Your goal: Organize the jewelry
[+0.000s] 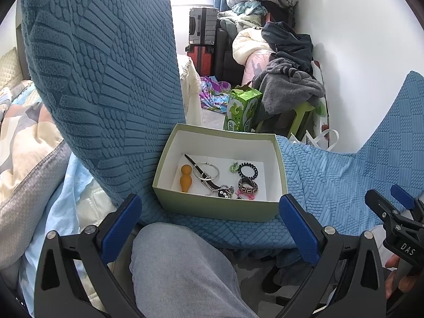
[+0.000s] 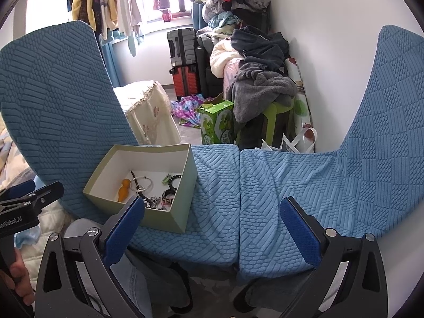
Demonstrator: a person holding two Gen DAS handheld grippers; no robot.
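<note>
A pale green box (image 1: 220, 210) with a white inside sits on the blue-covered chair seat (image 1: 326, 182). In it lie an orange gourd-shaped piece (image 1: 185, 179), a silver hoop (image 1: 207, 171), a black strap (image 1: 196, 167), a black coil hair tie (image 1: 248, 171), a black-and-white patterned bangle (image 1: 247, 186) and a beaded chain (image 1: 222, 192). My left gripper (image 1: 210, 224) hangs open just in front of the box, holding nothing. My right gripper (image 2: 212, 228) is open and empty too, over the seat to the right of the box (image 2: 172, 212).
A knee in grey jeans (image 1: 180, 270) is below the left gripper. The chair back (image 1: 106, 79) rises left of the box, a second covered chair (image 2: 384, 132) at right. Beyond the seats are a green carton (image 1: 242, 111), suitcases (image 1: 201, 34), heaped clothes (image 1: 286, 53) and a white bag (image 1: 322, 137).
</note>
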